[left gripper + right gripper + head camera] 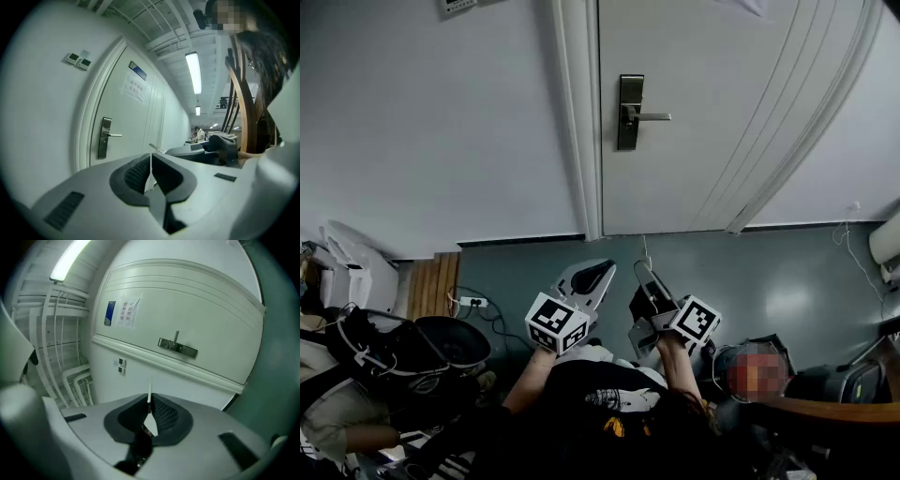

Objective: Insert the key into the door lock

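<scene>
The door lock is a dark metal plate with a lever handle on the white door, far ahead of both grippers. It also shows in the left gripper view as the lock and in the right gripper view as the lock. My right gripper is shut on the key, a thin pale blade that sticks out past the jaw tips. My left gripper is beside it, shut with nothing held. Both are held low, close to my body.
The white door frame and wall lie left of the lock. A dark bag and a power strip lie on the floor at the left. A wooden chair edge is at the lower right.
</scene>
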Motion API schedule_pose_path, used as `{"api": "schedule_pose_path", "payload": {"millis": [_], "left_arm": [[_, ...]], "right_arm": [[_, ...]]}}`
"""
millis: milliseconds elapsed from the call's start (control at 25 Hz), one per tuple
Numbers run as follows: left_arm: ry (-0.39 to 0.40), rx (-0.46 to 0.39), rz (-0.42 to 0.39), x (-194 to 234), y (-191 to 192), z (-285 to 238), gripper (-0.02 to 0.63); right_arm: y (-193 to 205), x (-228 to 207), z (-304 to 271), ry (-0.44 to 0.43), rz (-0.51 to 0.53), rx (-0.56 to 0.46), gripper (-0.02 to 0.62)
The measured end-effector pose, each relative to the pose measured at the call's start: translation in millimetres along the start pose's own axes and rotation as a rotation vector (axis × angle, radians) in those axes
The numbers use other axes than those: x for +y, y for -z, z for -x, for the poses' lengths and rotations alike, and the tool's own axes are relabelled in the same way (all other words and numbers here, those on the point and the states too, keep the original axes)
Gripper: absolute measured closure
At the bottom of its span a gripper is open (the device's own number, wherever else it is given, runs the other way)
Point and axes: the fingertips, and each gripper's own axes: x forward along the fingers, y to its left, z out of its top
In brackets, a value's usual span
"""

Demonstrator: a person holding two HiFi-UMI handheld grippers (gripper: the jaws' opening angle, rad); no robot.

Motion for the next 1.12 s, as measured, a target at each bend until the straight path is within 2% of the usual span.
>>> {"api": "schedule_pose_path", "payload": {"millis": [560,1120], "left_arm": [[-0.036,-0.005,0.007,5,1,19,0.594],[-0.003,0.006,0.005,54,-3,7,0.594]], "right_arm": [[10,10,0,-0.002,0.053,0.018,0.575],[11,2,-48,0.014,0.045,0.005,0.575]]}}
